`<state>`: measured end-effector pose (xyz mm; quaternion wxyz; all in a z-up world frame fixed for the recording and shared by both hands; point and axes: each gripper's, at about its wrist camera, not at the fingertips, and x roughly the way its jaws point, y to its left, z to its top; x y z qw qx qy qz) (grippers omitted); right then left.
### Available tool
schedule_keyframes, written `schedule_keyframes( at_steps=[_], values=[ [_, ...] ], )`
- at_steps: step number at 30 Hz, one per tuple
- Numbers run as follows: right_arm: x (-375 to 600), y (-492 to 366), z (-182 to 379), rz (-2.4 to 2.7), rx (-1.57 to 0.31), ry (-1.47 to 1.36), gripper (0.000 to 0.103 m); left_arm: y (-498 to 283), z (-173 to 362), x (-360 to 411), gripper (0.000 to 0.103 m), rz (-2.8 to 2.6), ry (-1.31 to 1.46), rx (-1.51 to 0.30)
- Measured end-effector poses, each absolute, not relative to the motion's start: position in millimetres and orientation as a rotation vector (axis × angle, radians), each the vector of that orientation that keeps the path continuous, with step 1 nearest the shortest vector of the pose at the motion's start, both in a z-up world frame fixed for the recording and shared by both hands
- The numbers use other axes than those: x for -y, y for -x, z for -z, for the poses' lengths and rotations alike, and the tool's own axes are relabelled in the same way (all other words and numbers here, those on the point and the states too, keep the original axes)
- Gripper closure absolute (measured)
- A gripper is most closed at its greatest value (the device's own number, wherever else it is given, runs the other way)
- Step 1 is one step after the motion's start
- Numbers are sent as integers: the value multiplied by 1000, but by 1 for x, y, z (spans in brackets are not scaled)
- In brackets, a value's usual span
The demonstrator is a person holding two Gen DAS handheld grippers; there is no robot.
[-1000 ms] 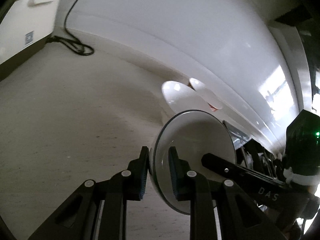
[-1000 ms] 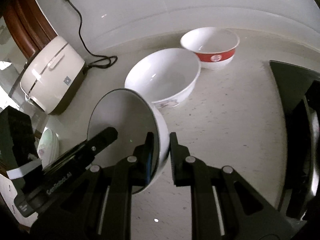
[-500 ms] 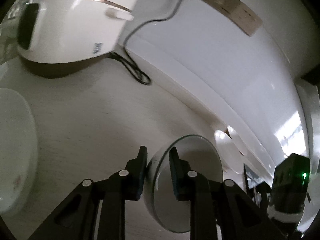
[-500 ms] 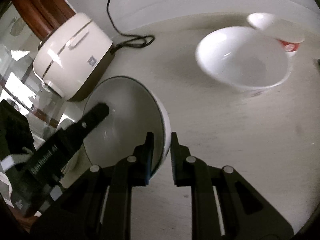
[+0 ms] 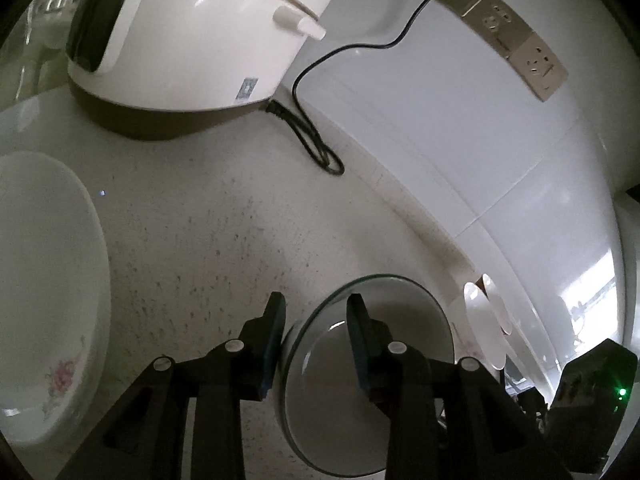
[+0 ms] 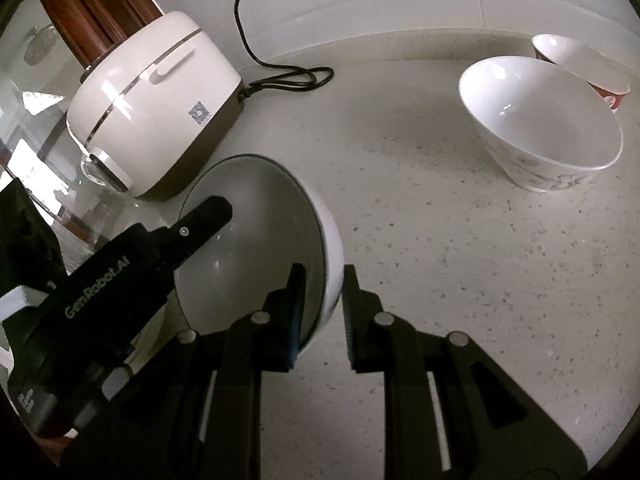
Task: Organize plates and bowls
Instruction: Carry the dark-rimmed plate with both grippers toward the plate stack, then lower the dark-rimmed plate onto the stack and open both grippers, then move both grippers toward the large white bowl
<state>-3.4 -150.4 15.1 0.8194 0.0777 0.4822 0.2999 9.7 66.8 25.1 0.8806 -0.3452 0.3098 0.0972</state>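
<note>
A white bowl with a dark rim (image 5: 372, 392) (image 6: 256, 264) is held above the speckled counter by both grippers on opposite sides of its rim. My left gripper (image 5: 316, 340) straddles the rim with its jaws slightly wider than before, still touching it. My right gripper (image 6: 322, 304) is shut on the rim at the other side. A white plate with a pink flower (image 5: 44, 300) lies at the left. A white flowered bowl (image 6: 540, 124) and a red-banded bowl (image 6: 580, 64) stand at the far right.
A white rice cooker (image 5: 192, 40) (image 6: 148, 116) stands at the back left, its black cord (image 5: 316, 136) coiled on the counter and plugged into wall sockets (image 5: 496, 28). A glass surface (image 6: 36, 128) lies left of the cooker.
Both grippers have carried the bowl leftward, toward the rice cooker and the flowered plate. The two other bowls have fallen away to the right. The left jaws now stand a little wider.
</note>
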Motion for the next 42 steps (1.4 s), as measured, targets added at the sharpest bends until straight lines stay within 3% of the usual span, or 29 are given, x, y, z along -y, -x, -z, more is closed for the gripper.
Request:
schedule_keyframes(
  at_steps=[4, 8, 12, 19, 30, 42],
  values=[
    [152, 3, -18, -646, -1018, -180, 81, -8, -24, -69, 69, -229, 722, -653],
    [149, 6, -20, -672, -1000, -205, 74, -4, -23, -72, 61, -252, 734, -647],
    [141, 9, -19, -687, -1004, -196, 47, -1, -27, -71, 41, -264, 713, -628],
    [141, 13, -24, -677, -976, -181, 36, 3, -32, -72, 36, -284, 717, -597],
    [146, 10, -31, -676, -963, -199, 30, 11, -46, -66, 22, -326, 644, -538],
    [171, 1, -44, -591, -914, -233, 22, 14, -50, -61, 18, -342, 613, -528]
  ],
)
